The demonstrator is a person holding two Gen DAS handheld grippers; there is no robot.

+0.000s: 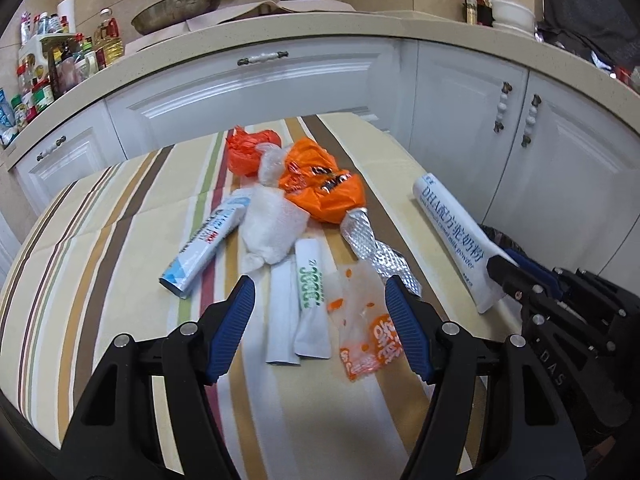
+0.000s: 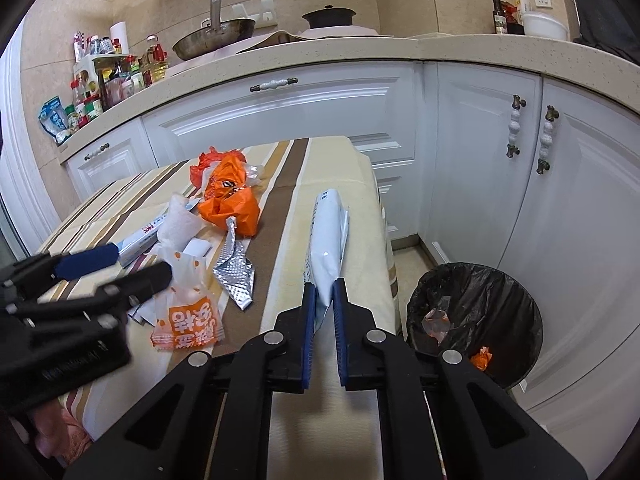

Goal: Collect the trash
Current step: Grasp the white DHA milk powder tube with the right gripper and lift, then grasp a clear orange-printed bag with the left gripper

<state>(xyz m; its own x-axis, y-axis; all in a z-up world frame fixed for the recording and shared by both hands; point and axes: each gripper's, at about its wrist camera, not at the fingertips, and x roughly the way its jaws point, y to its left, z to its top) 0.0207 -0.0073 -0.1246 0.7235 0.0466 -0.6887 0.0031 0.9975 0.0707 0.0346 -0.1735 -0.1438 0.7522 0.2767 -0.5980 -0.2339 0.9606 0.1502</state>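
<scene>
My right gripper is shut on the near end of a white milk powder sachet, which sticks out over the striped table's right edge; the left wrist view shows the same sachet pinched at the right. My left gripper stands open above a white and green sachet and a clear orange-printed wrapper, touching neither. Further back lie a crumpled orange bag, a white tissue wad, a blue and white tube and a silver foil strip.
A bin lined with a black bag stands on the floor right of the table, holding a few orange scraps. White cabinets and a counter with a pan and bottles run behind. The striped tablecloth has bare room at the left.
</scene>
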